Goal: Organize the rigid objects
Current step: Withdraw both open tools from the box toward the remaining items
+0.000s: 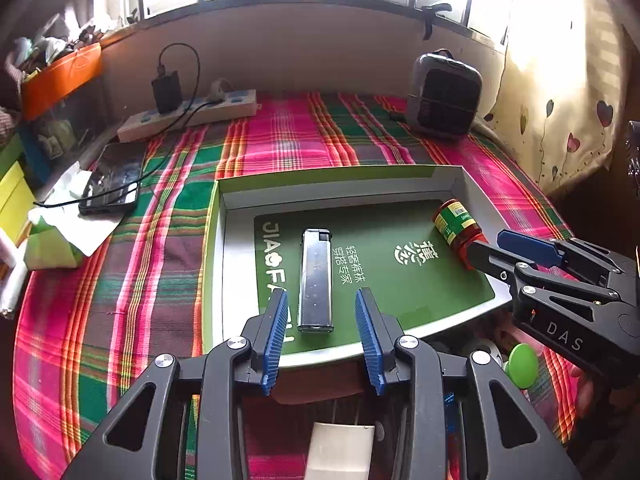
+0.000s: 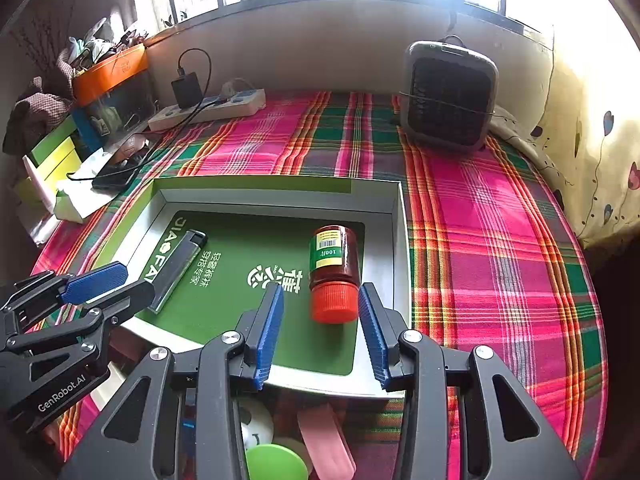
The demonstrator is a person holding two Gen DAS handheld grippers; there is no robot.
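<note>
Jaws standing part-open and gripping nothing: left gripper (image 1: 322, 336) is straddling the lighter (image 1: 316, 280), right gripper (image 2: 320, 332) the red-capped bottle (image 2: 335, 272), both lying inside the green box (image 2: 400, 240); the round bottle could be rolling if nudged.

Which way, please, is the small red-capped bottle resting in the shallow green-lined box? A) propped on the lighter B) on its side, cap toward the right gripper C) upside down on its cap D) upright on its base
B: the small red-capped bottle lies flat on the green liner of the shallow box, its cap nearest the right gripper, well apart from the silver lighter.
</note>
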